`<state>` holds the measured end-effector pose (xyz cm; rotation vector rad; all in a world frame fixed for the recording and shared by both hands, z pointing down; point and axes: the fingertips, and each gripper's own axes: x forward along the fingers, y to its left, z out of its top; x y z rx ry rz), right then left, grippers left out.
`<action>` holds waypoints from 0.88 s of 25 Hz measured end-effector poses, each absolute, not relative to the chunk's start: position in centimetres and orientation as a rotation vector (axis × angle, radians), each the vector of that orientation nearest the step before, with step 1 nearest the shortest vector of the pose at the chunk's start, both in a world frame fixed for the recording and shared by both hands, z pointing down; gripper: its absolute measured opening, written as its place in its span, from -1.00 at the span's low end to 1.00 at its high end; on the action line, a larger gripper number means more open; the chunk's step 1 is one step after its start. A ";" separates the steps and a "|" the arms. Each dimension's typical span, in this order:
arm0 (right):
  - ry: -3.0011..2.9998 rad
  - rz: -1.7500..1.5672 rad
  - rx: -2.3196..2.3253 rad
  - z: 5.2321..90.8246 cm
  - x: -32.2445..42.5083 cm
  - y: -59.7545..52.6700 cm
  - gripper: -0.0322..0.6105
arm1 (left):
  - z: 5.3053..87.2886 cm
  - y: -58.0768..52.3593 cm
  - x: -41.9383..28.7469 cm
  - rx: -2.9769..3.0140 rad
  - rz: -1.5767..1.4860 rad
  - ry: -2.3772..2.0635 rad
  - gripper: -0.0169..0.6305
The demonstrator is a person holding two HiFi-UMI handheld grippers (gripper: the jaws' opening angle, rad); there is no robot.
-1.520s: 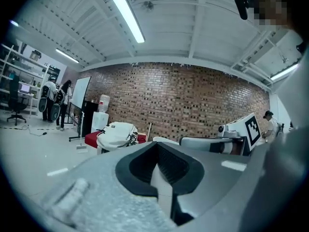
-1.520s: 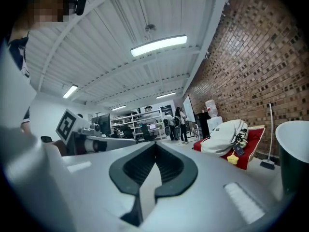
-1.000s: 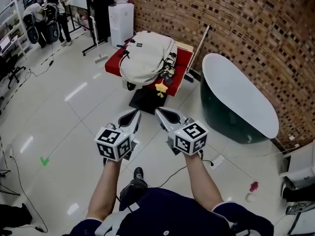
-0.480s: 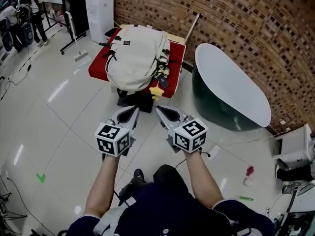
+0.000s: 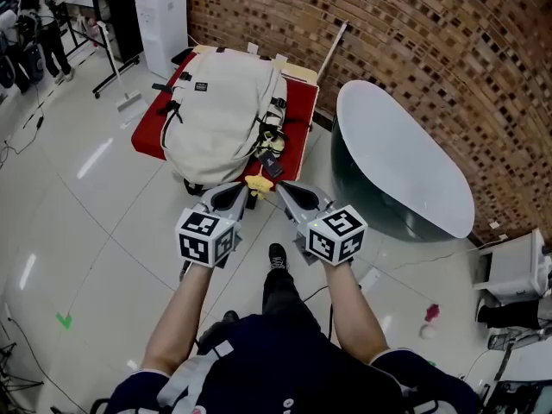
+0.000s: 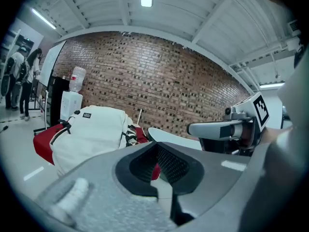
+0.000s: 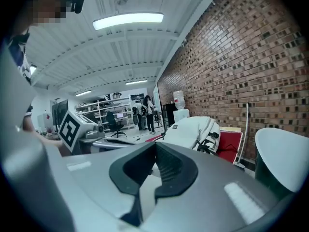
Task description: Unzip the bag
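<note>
The soft cream bag (image 5: 220,115) is lying on the red table (image 5: 148,136), just beyond the left gripper (image 5: 228,198) and right gripper (image 5: 297,198). Both are hovering with jaws pressed together, empty. The bag's cloth is probably going to sag, so one gripper should be bracing it while the other is pinching the zipper pull.

A cream bag (image 5: 222,110) lies flat on a red tabletop (image 5: 148,136) beside the brick wall (image 5: 414,41), with a yellow charm (image 5: 256,182) at its near end. Left tongs (image 5: 235,193) and right tongs (image 5: 286,191) are held side by side near that end, both closed and empty. A dark tub (image 5: 401,166) with a white top stands on the tiled floor (image 5: 78,231) to the right.
</note>
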<state>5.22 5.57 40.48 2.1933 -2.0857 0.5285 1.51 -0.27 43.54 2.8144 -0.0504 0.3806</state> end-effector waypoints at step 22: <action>-2.419 0.598 1.552 47.6 20.5 -6.5 -0.89 | 55.0 -6.5 16.8 2.461 0.583 -0.663 -0.75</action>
